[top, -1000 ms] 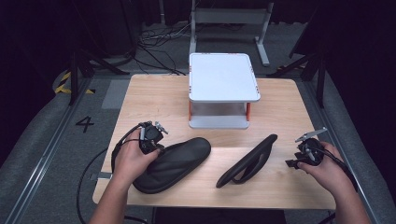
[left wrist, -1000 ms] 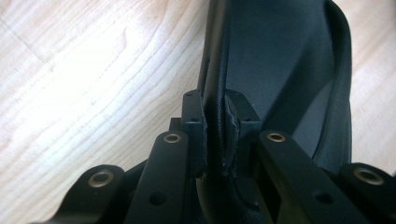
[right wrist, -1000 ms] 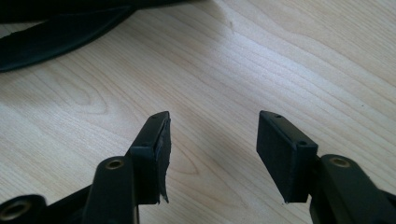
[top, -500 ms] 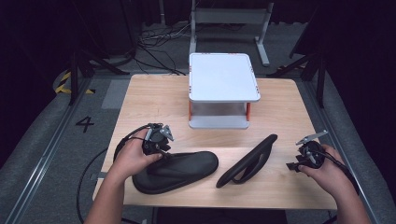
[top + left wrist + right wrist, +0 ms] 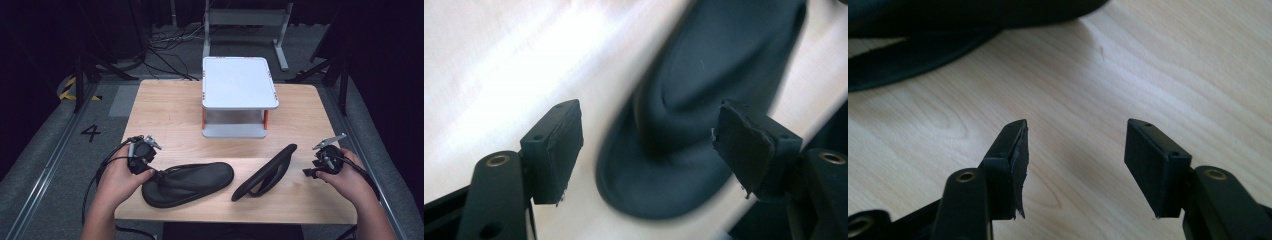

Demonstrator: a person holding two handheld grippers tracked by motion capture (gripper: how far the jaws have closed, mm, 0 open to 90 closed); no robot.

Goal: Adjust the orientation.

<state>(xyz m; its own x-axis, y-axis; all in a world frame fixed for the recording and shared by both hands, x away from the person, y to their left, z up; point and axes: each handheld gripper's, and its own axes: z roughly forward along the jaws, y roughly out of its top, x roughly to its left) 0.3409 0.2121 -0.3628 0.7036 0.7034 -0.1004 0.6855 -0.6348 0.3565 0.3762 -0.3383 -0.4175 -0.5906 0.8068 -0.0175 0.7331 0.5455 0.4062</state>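
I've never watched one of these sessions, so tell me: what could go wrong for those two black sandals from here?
The left gripper is open with the flat sandal between its jaws; its soft, broad sole might bend or slip if pinched near one end. The other sandal is propped on its edge and could tip over if the right gripper nudges it. Both lie near the table's front edge, so a push might slide one off.

Black 2-jaw gripper point(image 5: 646, 155), worn pads
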